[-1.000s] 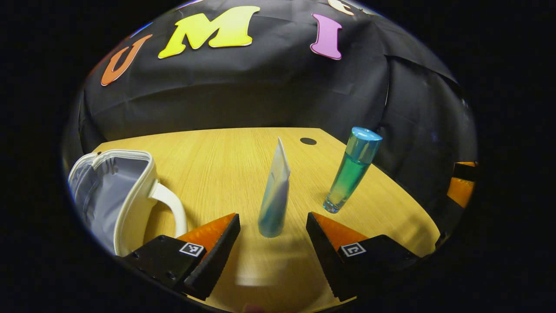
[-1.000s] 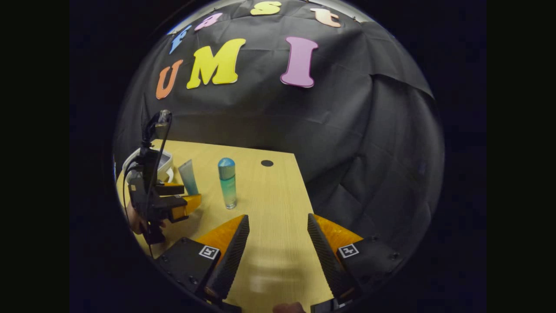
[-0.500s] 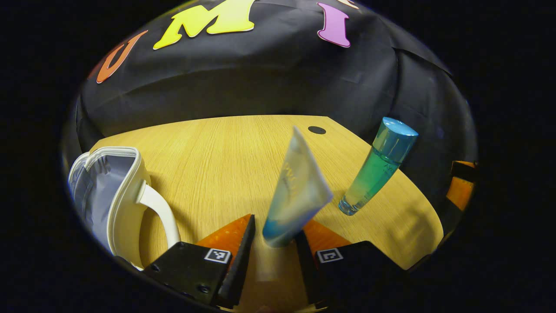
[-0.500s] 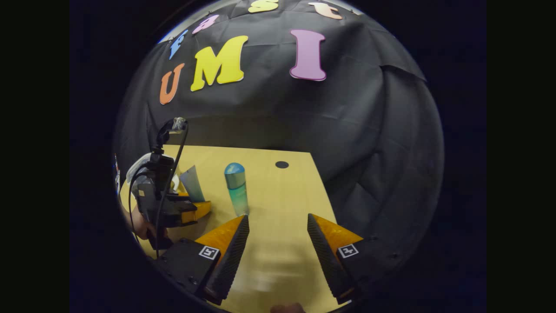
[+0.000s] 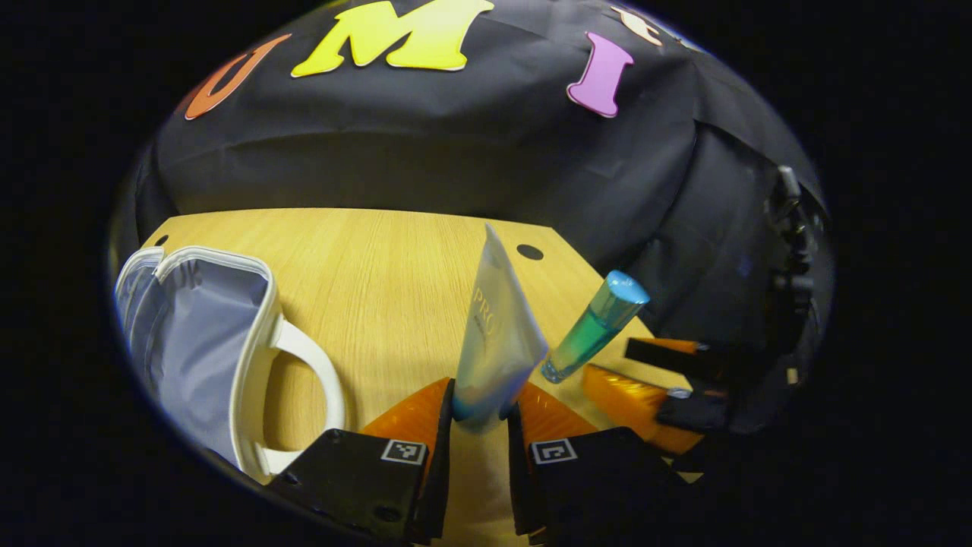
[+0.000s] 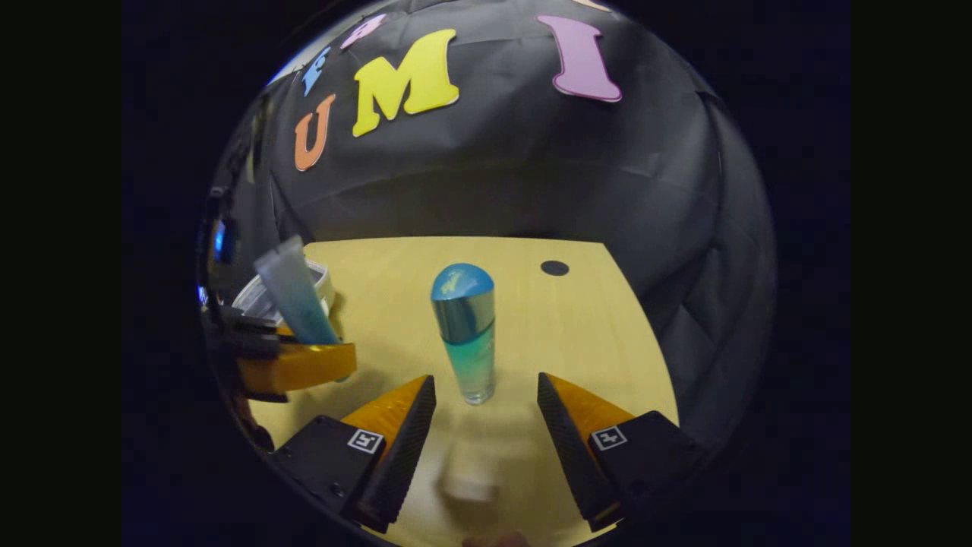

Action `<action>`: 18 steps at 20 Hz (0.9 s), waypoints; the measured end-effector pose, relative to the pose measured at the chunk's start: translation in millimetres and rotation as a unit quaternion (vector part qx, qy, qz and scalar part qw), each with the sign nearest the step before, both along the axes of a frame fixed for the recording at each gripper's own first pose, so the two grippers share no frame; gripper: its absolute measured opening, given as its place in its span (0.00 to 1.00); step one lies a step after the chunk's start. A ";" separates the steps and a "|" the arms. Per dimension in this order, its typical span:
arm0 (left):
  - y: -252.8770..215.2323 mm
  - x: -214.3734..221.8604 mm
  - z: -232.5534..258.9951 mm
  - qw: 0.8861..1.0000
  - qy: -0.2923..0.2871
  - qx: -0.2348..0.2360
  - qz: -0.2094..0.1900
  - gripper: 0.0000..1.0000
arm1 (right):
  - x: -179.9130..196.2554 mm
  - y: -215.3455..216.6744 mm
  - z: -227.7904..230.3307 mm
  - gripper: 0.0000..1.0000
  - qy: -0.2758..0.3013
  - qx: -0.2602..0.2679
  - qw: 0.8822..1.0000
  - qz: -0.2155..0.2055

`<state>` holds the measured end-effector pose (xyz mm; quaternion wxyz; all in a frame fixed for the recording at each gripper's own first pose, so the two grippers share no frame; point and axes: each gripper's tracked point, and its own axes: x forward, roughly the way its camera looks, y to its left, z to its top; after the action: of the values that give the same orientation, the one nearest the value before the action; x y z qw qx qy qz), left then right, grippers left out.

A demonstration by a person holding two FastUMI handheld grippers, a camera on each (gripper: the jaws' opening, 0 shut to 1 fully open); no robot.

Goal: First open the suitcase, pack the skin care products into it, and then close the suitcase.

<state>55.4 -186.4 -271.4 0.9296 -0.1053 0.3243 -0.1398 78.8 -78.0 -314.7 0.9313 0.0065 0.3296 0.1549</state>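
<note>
Left gripper (image 5: pixel 480 414) jaws clamped the tube (image 5: pixel 495 334); right gripper (image 6: pixel 480 406) jaws stood apart, best closing squarely around the upright bottle (image 6: pixel 465 334)

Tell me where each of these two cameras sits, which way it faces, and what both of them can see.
Left gripper view: rides on the left gripper, looking forward across the table; its own fingers clamp the tube, with the open suitcase to one side.
Right gripper view: rides on the right gripper, looking forward over the table at the upright bottle ahead of its open fingers.
Shared: tube, bottle, suitcase, table, and each sees the other gripper.
</note>
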 end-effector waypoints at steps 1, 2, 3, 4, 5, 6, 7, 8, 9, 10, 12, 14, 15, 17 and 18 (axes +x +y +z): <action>6.0 -3.5 7.7 1.000 -0.002 -0.001 0.006 0.36 | 3.8 6.5 -6.1 0.80 0.005 0.006 1.000 0.002; 14.1 -6.1 15.0 1.000 -0.003 -0.001 0.012 0.36 | 7.5 11.0 -9.7 0.80 0.010 0.013 1.000 0.001; 25.0 -8.4 20.8 1.000 -0.004 -0.002 0.023 0.36 | 11.5 13.5 -16.9 0.80 0.017 0.018 1.000 -0.003; 37.7 -9.9 27.4 0.999 -0.005 -0.003 0.037 0.36 | 15.5 14.7 -23.4 0.80 0.027 0.024 0.999 -0.011; 51.9 -9.6 33.1 0.999 -0.005 -0.001 0.053 0.36 | 19.4 16.0 -26.8 0.77 0.034 0.032 0.999 -0.021; 67.8 -11.1 37.3 0.998 -0.006 0.001 0.070 0.36 | 25.3 15.7 -29.6 0.69 0.039 0.034 0.998 -0.030; 85.7 -10.9 41.6 0.996 -0.009 0.009 0.086 0.36 | 30.8 16.3 -34.2 0.70 0.039 0.035 0.998 -0.035; 104.9 -11.8 44.2 0.995 -0.009 0.023 0.100 0.36 | 34.4 16.3 -33.5 0.70 0.037 0.035 0.998 -0.039; 122.0 -13.3 42.2 0.993 -0.006 0.034 0.113 0.36 | 37.4 18.9 -35.1 0.65 0.037 0.038 0.998 -0.042; 139.3 -15.5 41.7 0.991 -0.003 0.045 0.128 0.36 | 39.6 20.4 -37.0 0.61 0.039 0.038 0.998 -0.045; 172.1 -22.8 40.1 0.986 0.007 0.064 0.155 0.36 | 45.3 17.2 -40.3 0.43 0.036 0.023 0.998 -0.056; 202.7 -28.2 34.3 0.980 0.021 0.091 0.177 0.36 | 43.8 16.6 -35.4 0.41 0.033 0.011 0.997 -0.063; 216.3 -32.8 30.1 0.976 0.029 0.103 0.188 0.36 | 41.1 15.0 -33.5 0.39 0.038 0.004 0.997 -0.064; 247.3 -39.1 21.0 0.963 0.049 0.145 0.222 0.36 | 32.8 15.1 -21.4 0.35 0.040 0.000 0.997 -0.063; 265.9 -42.8 17.9 0.952 0.059 0.176 0.243 0.36 | 27.0 15.7 -11.9 0.35 0.040 -0.001 0.998 -0.058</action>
<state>12.6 79.4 -253.5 0.9183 -0.0239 0.3627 0.1566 105.8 -62.2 -326.6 0.9249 0.0312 0.3655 0.1000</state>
